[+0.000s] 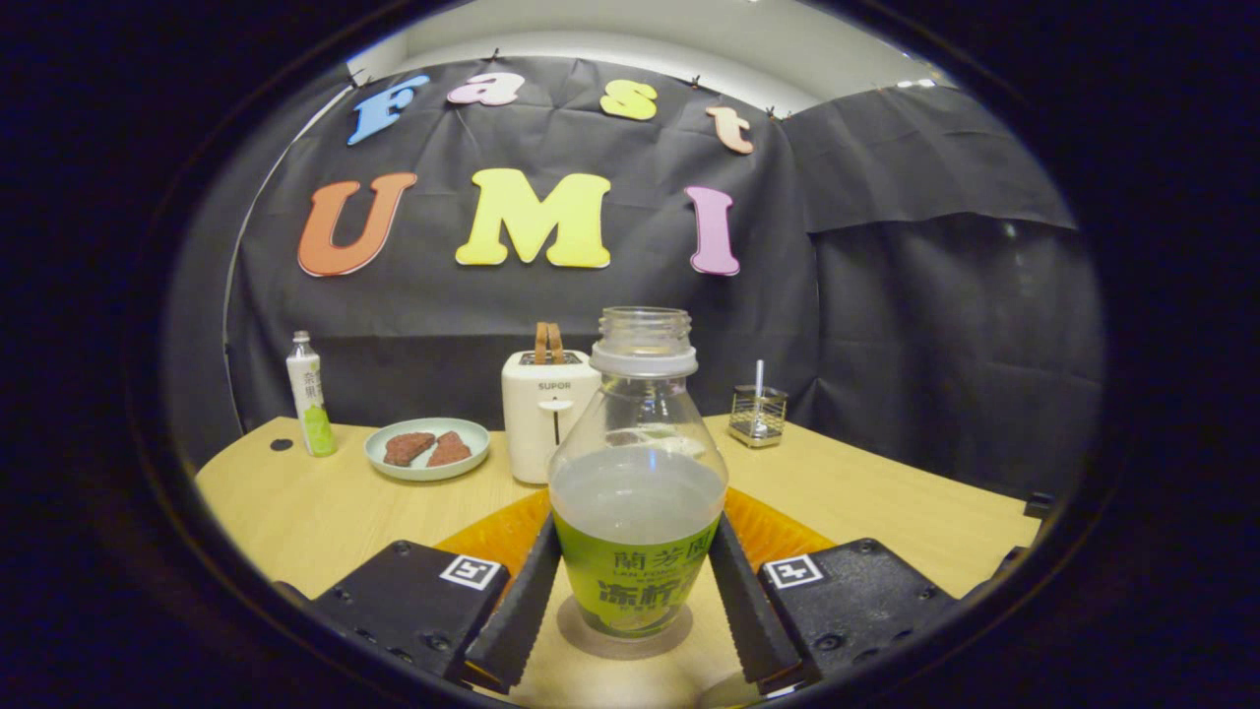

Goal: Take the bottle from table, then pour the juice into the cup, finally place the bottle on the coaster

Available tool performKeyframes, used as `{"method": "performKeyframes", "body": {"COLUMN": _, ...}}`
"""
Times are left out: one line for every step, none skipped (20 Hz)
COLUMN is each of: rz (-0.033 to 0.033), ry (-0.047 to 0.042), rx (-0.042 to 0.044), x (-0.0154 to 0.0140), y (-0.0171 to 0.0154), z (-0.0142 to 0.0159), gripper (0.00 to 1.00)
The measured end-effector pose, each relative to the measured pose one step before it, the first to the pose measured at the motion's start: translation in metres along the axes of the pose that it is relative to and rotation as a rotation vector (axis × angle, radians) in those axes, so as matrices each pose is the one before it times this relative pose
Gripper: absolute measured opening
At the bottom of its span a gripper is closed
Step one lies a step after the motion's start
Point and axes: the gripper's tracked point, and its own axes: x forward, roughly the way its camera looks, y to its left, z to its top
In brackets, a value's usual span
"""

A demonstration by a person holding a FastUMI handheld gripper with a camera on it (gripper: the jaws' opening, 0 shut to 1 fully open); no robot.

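Note:
An uncapped clear bottle with a green label and pale juice about halfway up stands upright between my fingers. Its base rests inside an orange-rimmed round coaster on the wooden table. My gripper is closed around the bottle's lower body. The left finger and the right finger each press on one side at label height.
Beyond the bottle stands a white toaster with bread in its slot. Left of it lie a pale plate with two brown pieces and a small capped bottle. A wire holder stands at the back right, against the black cloth wall.

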Motion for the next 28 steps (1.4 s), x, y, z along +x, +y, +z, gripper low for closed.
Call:
{"method": "performKeyframes", "body": {"rz": 0.00952, "ry": 0.00498, "rx": 0.00488, "x": 0.00039, "y": 0.00208, "z": -0.00051, "gripper": 0.83}}
{"method": "performKeyframes", "body": {"rz": -0.00178, "ry": -0.00036, "rx": -0.00485, "x": 0.00002, "y": 0.00025, "z": -0.00004, "gripper": 0.83}}
{"method": "performKeyframes", "body": {"rz": -0.00996, "ry": -0.00936, "rx": -0.01099, "x": -0.00160, "y": -0.00159, "z": 0.00219, "gripper": 0.83}}
{"method": "performKeyframes", "body": {"rz": -0.00375, "ry": -0.01133, "rx": -0.00685, "x": -0.00022, "y": 0.00005, "z": 0.00290, "gripper": 0.83}}
{"method": "performKeyframes", "body": {"rz": 0.00735, "ry": -0.00148, "rx": 0.00183, "x": -0.00016, "y": 0.00190, "z": 0.00002, "gripper": 0.84}}
{"method": "performKeyframes", "body": {"rz": 0.01304, "ry": 0.00047, "rx": 0.00551, "x": -0.00057, "y": 0.00331, "z": 0.00056, "gripper": 0.84}}
{"method": "performKeyframes", "body": {"rz": 0.00643, "ry": 0.00256, "rx": 0.00340, "x": -0.00143, "y": 0.00171, "z": 0.00027, "gripper": 0.85}}
{"method": "performKeyframes", "body": {"rz": -0.00045, "ry": 0.00145, "rx": -0.00215, "x": -0.00043, "y": 0.00019, "z": -0.00114, "gripper": 0.88}}
{"method": "performKeyframes", "body": {"rz": -0.01108, "ry": 0.00138, "rx": -0.00887, "x": -0.00074, "y": -0.00205, "z": 0.00032, "gripper": 0.90}}
{"method": "performKeyframes", "body": {"rz": -0.01079, "ry": -0.00681, "rx": -0.00814, "x": -0.00226, "y": -0.00278, "z": 0.00109, "gripper": 0.92}}
{"method": "performKeyframes", "body": {"rz": -0.01135, "ry": -0.00557, "rx": -0.00234, "x": -0.00224, "y": -0.00197, "z": 0.00204, "gripper": 0.94}}
{"method": "performKeyframes", "body": {"rz": -0.00072, "ry": -0.00354, "rx": 0.00312, "x": -0.00116, "y": -0.00046, "z": 0.00088, "gripper": 0.98}}
{"method": "performKeyframes", "body": {"rz": 0.00038, "ry": -0.00202, "rx": 0.00666, "x": -0.00217, "y": -0.00097, "z": 0.00003, "gripper": 1.00}}
{"method": "performKeyframes", "body": {"rz": 0.00444, "ry": 0.00094, "rx": 0.01378, "x": -0.00198, "y": -0.00135, "z": -0.00175, "gripper": 1.00}}
{"method": "performKeyframes", "body": {"rz": 0.01107, "ry": -0.00372, "rx": 0.01715, "x": -0.00416, "y": 0.00129, "z": 0.00104, "gripper": 1.00}}
{"method": "performKeyframes", "body": {"rz": 0.00744, "ry": -0.00363, "rx": 0.01480, "x": -0.00129, "y": 0.00020, "z": 0.00010, "gripper": 1.00}}
{"method": "performKeyframes", "body": {"rz": -0.00028, "ry": -0.00227, "rx": 0.00603, "x": -0.00349, "y": -0.00037, "z": 0.00064, "gripper": 1.00}}
{"method": "performKeyframes", "body": {"rz": -0.00936, "ry": -0.00064, "rx": -0.00427, "x": -0.00280, "y": -0.00221, "z": -0.00112, "gripper": 1.00}}
{"method": "performKeyframes", "body": {"rz": -0.00848, "ry": 0.00116, "rx": -0.00801, "x": -0.00344, "y": -0.00223, "z": 0.00007, "gripper": 1.00}}
{"method": "performKeyframes", "body": {"rz": 0.00039, "ry": -0.00208, "rx": -0.00446, "x": -0.00442, "y": -0.00047, "z": 0.00137, "gripper": 1.00}}
{"method": "performKeyframes", "body": {"rz": 0.01286, "ry": -0.00719, "rx": 0.00321, "x": -0.00571, "y": 0.00103, "z": 0.00252, "gripper": 1.00}}
{"method": "performKeyframes", "body": {"rz": 0.02047, "ry": -0.00747, "rx": 0.01135, "x": -0.00591, "y": 0.00243, "z": 0.00492, "gripper": 1.00}}
{"method": "performKeyframes", "body": {"rz": 0.02357, "ry": -0.01014, "rx": 0.01485, "x": -0.00594, "y": 0.00236, "z": 0.00512, "gripper": 1.00}}
{"method": "performKeyframes", "body": {"rz": 0.02146, "ry": -0.01036, "rx": 0.00599, "x": -0.00493, "y": 0.00204, "z": 0.00422, "gripper": 1.00}}
{"method": "performKeyframes", "body": {"rz": 0.01111, "ry": -0.00316, "rx": -0.00453, "x": -0.00557, "y": 0.00079, "z": 0.00298, "gripper": 1.00}}
{"method": "performKeyframes", "body": {"rz": 0.00034, "ry": 0.00418, "rx": -0.01133, "x": -0.00569, "y": -0.00205, "z": 0.00092, "gripper": 1.00}}
{"method": "performKeyframes", "body": {"rz": -0.00154, "ry": 0.01263, "rx": -0.01226, "x": -0.00645, "y": -0.00238, "z": 0.00105, "gripper": 1.00}}
{"method": "performKeyframes", "body": {"rz": -0.00329, "ry": 0.00263, "rx": -0.01209, "x": -0.00772, "y": -0.00241, "z": 0.00233, "gripper": 1.00}}
